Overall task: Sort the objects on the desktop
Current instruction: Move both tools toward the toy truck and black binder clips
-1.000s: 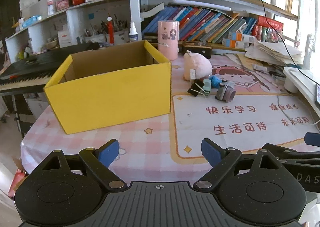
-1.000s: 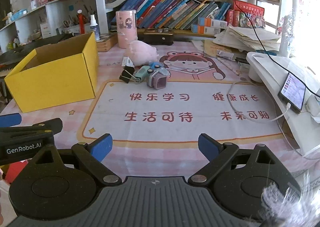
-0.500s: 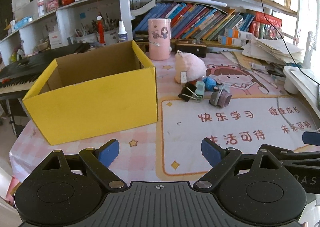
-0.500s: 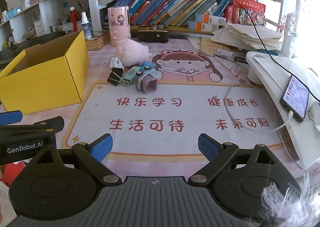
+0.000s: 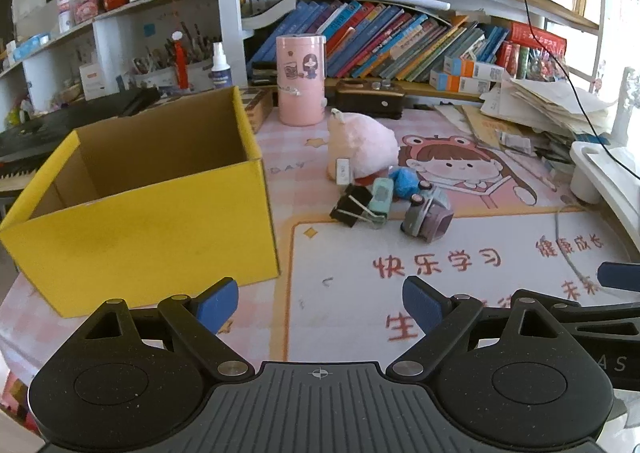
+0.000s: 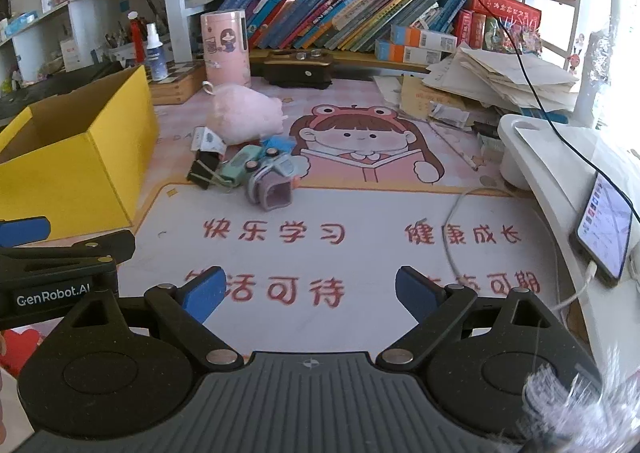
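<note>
Bookshelves backed a pink checked desk where the open yellow box [image 5: 140,221] stood at the left, the left gripper [image 5: 320,303] hung wide and empty just before it, the small clutter pile [image 5: 384,201] of binder clip, toy cars and plush lay right of the box, and the right gripper [image 6: 310,291] gaped empty farther right.

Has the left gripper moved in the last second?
Yes. The left gripper has moved forward and rightward: the yellow box looms larger and slid left in its view.
</note>
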{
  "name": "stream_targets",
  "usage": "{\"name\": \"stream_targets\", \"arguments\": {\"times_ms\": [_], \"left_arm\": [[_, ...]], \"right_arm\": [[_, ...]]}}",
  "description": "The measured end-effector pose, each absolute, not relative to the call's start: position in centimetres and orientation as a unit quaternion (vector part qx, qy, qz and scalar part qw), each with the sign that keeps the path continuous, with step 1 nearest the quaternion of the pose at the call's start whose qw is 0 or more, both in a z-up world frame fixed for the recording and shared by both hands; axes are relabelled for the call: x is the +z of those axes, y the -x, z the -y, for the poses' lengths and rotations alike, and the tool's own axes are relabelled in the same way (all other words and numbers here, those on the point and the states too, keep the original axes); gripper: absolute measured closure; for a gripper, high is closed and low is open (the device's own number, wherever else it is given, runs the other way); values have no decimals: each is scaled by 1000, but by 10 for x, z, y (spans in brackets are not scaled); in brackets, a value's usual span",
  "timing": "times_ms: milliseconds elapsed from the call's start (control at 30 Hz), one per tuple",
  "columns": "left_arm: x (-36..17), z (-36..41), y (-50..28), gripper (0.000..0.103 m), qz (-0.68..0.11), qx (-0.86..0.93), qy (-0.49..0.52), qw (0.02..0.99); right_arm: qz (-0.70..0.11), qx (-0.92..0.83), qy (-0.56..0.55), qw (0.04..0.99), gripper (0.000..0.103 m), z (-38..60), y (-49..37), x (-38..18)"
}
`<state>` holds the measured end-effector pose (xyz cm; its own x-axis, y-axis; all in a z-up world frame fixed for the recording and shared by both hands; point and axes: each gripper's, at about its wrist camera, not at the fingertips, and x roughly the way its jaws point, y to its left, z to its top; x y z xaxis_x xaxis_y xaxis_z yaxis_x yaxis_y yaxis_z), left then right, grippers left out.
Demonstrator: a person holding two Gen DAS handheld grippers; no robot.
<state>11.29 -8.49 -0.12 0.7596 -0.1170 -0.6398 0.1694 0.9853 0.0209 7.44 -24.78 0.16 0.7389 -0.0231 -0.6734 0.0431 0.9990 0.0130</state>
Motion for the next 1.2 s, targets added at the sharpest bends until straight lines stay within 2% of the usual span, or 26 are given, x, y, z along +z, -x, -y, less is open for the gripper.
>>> {"name": "stream_targets", "arguments": {"times_ms": [1200], "left_arm": [[-14, 144, -166, 12, -376, 25, -24, 926]], "right_arm": [[-384, 80, 4, 920, 16, 313, -174, -15]]}}
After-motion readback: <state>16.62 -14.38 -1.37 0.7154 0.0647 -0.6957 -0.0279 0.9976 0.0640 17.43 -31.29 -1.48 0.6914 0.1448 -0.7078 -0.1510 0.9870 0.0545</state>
